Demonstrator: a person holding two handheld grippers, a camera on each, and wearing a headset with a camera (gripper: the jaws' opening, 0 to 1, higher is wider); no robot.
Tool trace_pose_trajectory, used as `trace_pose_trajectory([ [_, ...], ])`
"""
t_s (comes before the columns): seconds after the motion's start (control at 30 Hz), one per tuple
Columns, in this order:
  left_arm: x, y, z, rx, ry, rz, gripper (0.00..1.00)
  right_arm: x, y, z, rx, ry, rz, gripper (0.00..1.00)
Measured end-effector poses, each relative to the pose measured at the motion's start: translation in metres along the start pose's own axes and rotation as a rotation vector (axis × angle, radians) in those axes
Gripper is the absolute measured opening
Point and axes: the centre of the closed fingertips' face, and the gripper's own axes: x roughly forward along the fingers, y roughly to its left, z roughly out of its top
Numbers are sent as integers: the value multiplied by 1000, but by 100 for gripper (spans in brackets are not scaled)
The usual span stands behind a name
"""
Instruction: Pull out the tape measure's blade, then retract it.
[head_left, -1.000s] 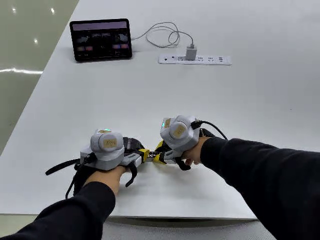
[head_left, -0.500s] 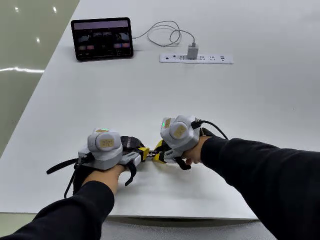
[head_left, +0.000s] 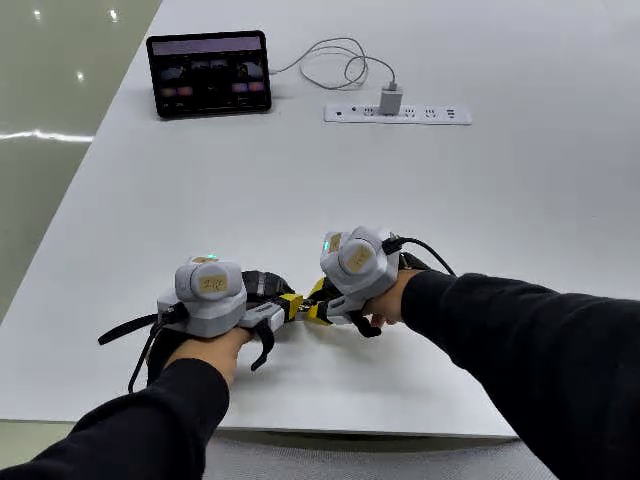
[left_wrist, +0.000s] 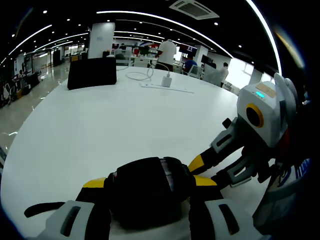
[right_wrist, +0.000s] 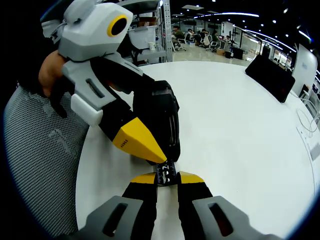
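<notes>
tape measure (left_wrist: 150, 197) unchanged in left claw (left_wrist: 150, 181)

An open-plan office: a long white tabletop (head_left: 420, 210) carries a tablet (head_left: 208, 73) near its left edge and, beside it, a power strip (head_left: 398, 114) with a plugged-in charger (head_left: 390, 101) and looped cable (head_left: 335, 68). Beyond, people (left_wrist: 166, 50) stand among desks (right_wrist: 220, 45) under strip ceiling lights (left_wrist: 150, 17) and an air-conditioning vent (left_wrist: 192, 7), over a glossy floor (head_left: 40, 150).

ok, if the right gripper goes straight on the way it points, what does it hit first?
Tape measure case, directly ahead. The right gripper is shut on the blade tip, so barely any gap.
</notes>
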Motion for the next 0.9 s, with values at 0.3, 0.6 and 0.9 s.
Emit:
trace_pose_trajectory([
  [0.3, 0, 0, 0, -6, -2, -5, 59, 4, 2, 5, -8, -6, 12, 11],
  [0.6, 0, 0, -1, -4, 1, -6, 59, 5, 3, 7, -30, 3, 21, 11],
  [0.9, 1, 0, -1, 0, 4, -7, 59, 2, 2, 2, -8, -20, 19, 12],
])
